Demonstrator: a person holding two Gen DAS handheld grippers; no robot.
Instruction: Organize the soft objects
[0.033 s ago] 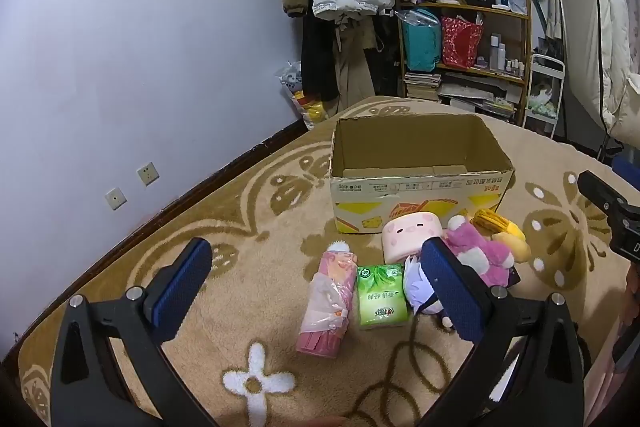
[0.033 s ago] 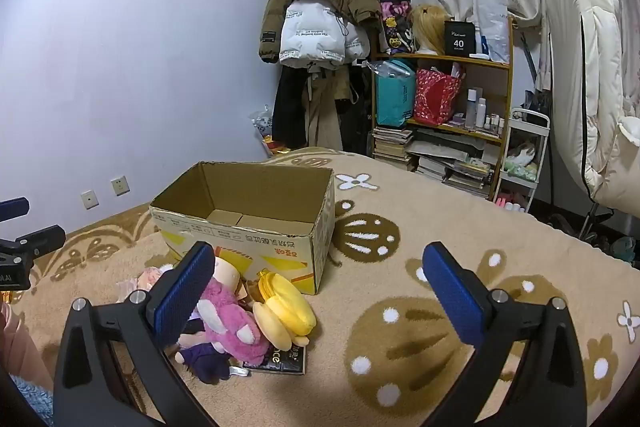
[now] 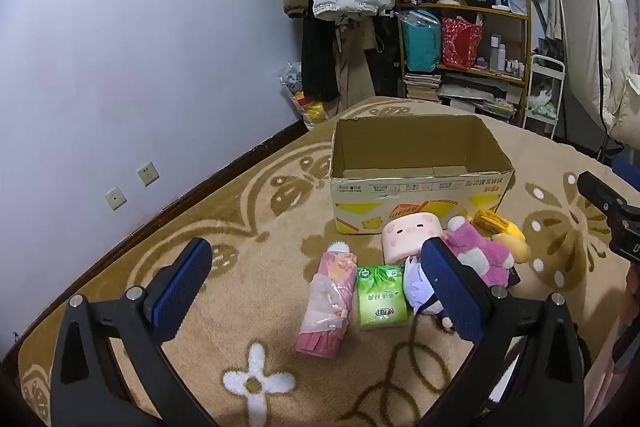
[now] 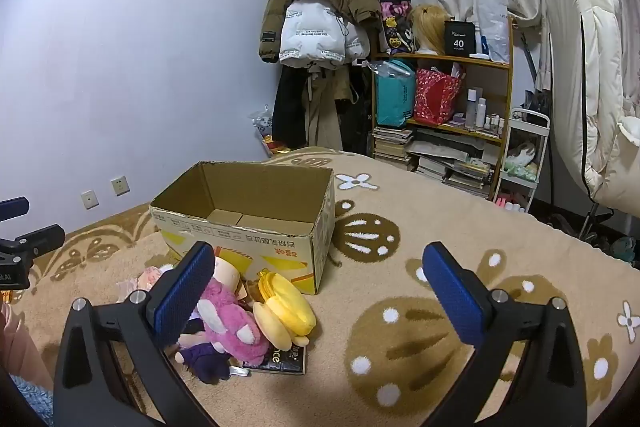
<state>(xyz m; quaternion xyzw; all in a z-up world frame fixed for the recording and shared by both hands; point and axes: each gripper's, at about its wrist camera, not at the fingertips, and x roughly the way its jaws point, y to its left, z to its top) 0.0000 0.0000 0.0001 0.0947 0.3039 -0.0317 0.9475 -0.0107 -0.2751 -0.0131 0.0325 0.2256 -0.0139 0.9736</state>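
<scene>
Nothing is sorted yet, by my reckoning: the cardboard box (image 3: 420,163) stands open on the carpet (image 3: 248,227) and I see only bare cardboard inside, while every soft thing lies outside along its near wall. All of them are left to move.

Largest first. The box runs its long axis across the left wrist view, mouth up. The pink roll (image 3: 329,303) lies flat in front of it, long axis running away from me toward the box, white cap at the far end. The magenta plush (image 3: 478,255) sprawls to the right, with the yellow plush (image 4: 286,311) leaning just beside it and the pink square pig plush (image 3: 412,237) against the box front. The green tissue pack (image 3: 382,297) lies flat beside the roll, its long side also pointing at the box. A purple plush (image 3: 420,289) is half hidden — its direction I cannot tell.

My left tool (image 3: 316,291) is spread wide above the roll and pack, holding nothing; my right tool (image 4: 318,293) is spread wide too — empty, over bare carpet.
</scene>
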